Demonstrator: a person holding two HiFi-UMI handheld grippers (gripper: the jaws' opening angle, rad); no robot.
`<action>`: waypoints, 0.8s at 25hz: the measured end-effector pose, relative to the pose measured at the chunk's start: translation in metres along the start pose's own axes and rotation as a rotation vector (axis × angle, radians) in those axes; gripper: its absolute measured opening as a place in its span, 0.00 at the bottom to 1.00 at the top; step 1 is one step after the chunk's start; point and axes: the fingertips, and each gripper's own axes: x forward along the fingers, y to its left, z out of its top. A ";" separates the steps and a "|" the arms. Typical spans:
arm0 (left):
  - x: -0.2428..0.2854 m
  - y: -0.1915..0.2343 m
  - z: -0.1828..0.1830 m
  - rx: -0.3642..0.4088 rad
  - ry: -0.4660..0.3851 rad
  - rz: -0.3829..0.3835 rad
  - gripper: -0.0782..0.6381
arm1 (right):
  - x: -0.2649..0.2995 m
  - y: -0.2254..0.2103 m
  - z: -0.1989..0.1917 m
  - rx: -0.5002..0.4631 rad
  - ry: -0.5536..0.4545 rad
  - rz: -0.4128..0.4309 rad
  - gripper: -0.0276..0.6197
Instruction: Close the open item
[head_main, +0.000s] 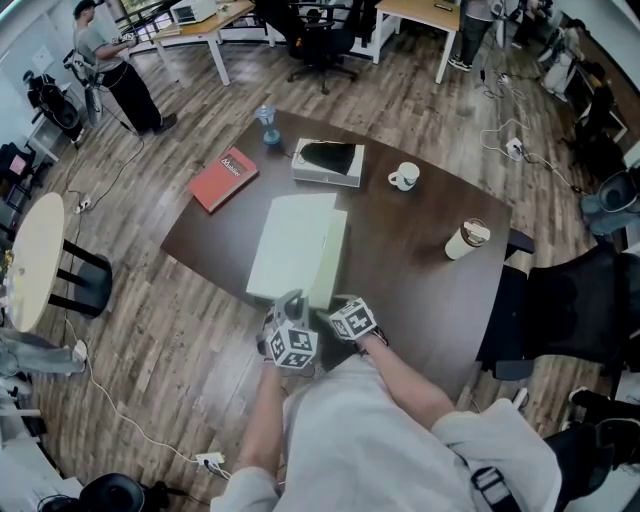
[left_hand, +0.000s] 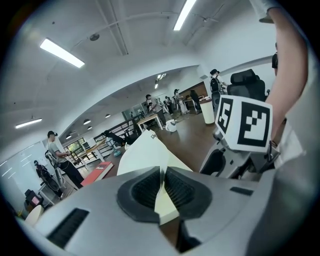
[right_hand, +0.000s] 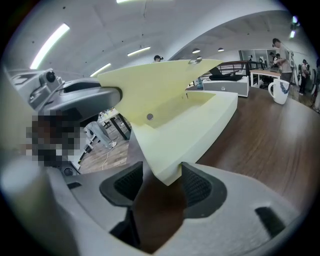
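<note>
**On the dark table (head_main: 420, 250): lid up, box not yet shut**

An open office with a wood floor surrounds the brown table, where a red book (head_main: 222, 178), a mug (head_main: 404, 177) and a paper cup (head_main: 466, 239) stand well apart from the work. Near the person's edge of the table sits a pale yellow box (right_hand: 205, 117). Its hinged lid (left_hand: 145, 155) is raised at a slant over the tray, with a clear gap between the two.

The left gripper (left_hand: 162, 187) is pressed together on the thin free edge of the lid, pinching it. The right gripper (right_hand: 162, 182) stands wide, with the box's near corner clamped between its pads, which appears to steady the base.

The step in hand looks like the closing swing itself, with the lid held and the base braced. The next move calls for the left gripper to carry the lid edge down along its hinge arc until it meets the tray rim. The right gripper would need to hold the corner so the light box does not slide or tip. The lid's corners should line up with the tray before the edge is let go
</note>
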 end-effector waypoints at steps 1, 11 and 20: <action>0.002 -0.003 -0.002 0.006 0.007 -0.010 0.13 | 0.000 0.000 0.000 -0.004 0.001 0.001 0.41; 0.013 -0.025 -0.018 0.069 0.053 -0.071 0.14 | 0.001 0.004 -0.002 -0.014 0.013 0.017 0.41; 0.022 -0.041 -0.030 0.121 0.101 -0.120 0.15 | -0.001 0.006 -0.003 -0.030 0.021 0.031 0.40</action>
